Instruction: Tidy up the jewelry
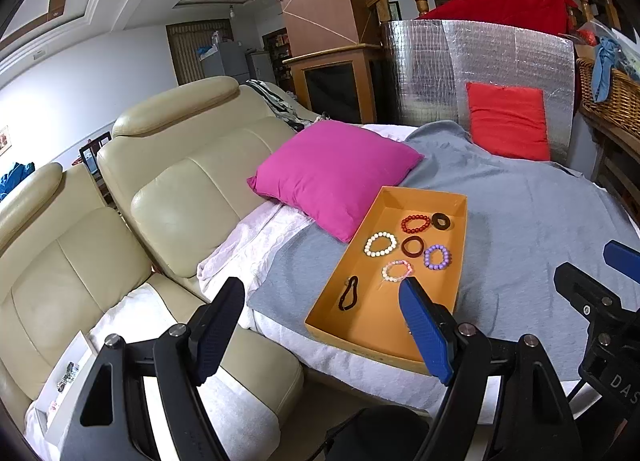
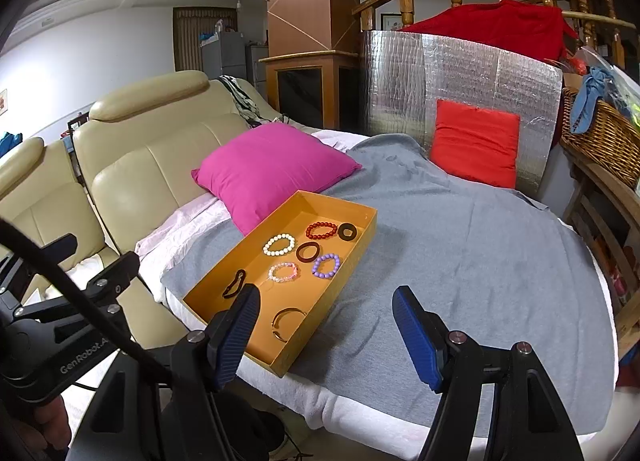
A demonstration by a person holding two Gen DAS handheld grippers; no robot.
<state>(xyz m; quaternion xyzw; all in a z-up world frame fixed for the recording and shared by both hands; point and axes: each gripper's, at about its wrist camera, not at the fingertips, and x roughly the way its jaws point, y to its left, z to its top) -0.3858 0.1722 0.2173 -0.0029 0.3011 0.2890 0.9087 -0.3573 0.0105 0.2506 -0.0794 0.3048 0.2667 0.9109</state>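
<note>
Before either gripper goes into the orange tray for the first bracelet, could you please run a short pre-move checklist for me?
1. Left gripper open and empty: ok.
2. Right gripper open and empty: ok.
3. Shallow orange cardboard tray lies flat on the grey blanket: ok.
4. Bracelets lie apart, none overlapping: white bead bracelet, red bead bracelet, purple bead bracelet, pink and clear bead bracelet: ok.
5. Thin gold open bangle at the near end is in full view of the left camera: not ok, hidden there behind a finger.
6. Where the pieces should end up: cannot tell.
</note>
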